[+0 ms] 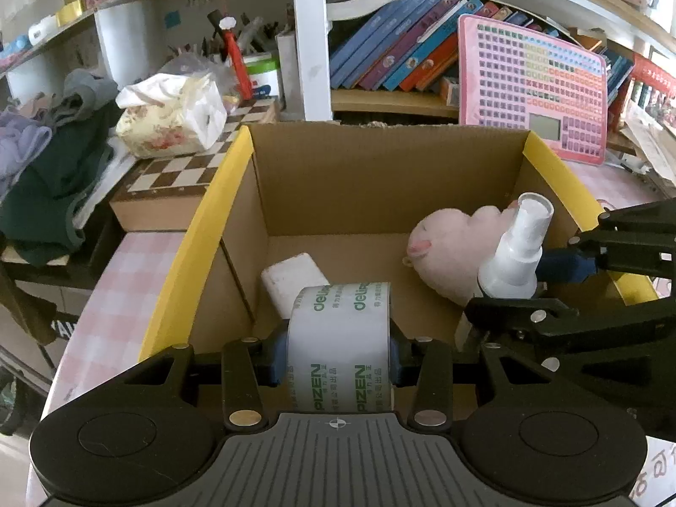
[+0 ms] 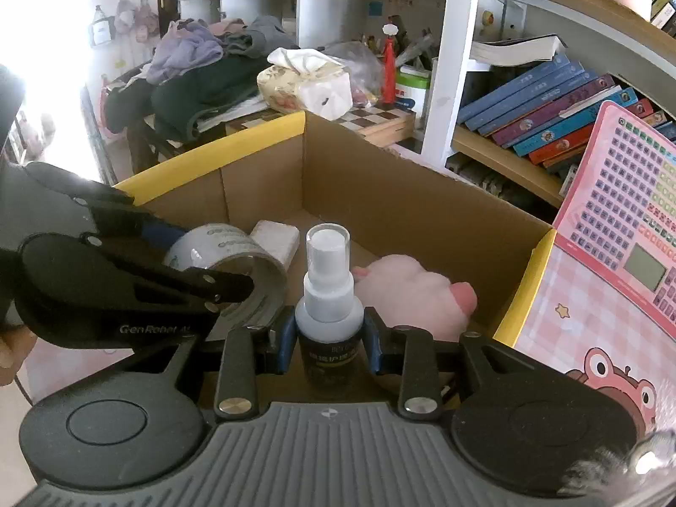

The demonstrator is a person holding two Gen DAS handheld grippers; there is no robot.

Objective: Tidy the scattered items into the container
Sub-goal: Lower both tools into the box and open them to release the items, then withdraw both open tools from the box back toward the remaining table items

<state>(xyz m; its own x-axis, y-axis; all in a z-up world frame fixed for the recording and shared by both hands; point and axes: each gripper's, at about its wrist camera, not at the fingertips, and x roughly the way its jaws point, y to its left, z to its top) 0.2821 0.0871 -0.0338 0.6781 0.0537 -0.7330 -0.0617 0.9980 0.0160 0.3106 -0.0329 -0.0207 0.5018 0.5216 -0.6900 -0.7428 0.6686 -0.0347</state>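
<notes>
My left gripper point(image 1: 338, 357) is shut on a roll of clear printed tape point(image 1: 340, 338), held over the near part of an open cardboard box point(image 1: 380, 177) with yellow-edged flaps. My right gripper point(image 2: 329, 344) is shut on a small spray bottle point(image 2: 328, 295) with a white pump and clear cap, also above the box; the bottle point(image 1: 513, 253) shows at the right of the left wrist view. On the box floor lie a pink plush toy point(image 1: 448, 253) and a white block point(image 1: 293, 281). The tape roll point(image 2: 228, 253) sits left of the bottle in the right wrist view.
A chessboard point(image 1: 186, 164) with a tissue pack point(image 1: 169, 122) stands left of the box. A pink toy keyboard tablet point(image 1: 536, 88) leans behind it at the right. Shelves of books point(image 1: 393, 42) run along the back. Piled clothes point(image 1: 55, 160) lie far left. The table has a pink checked cover point(image 1: 122, 274).
</notes>
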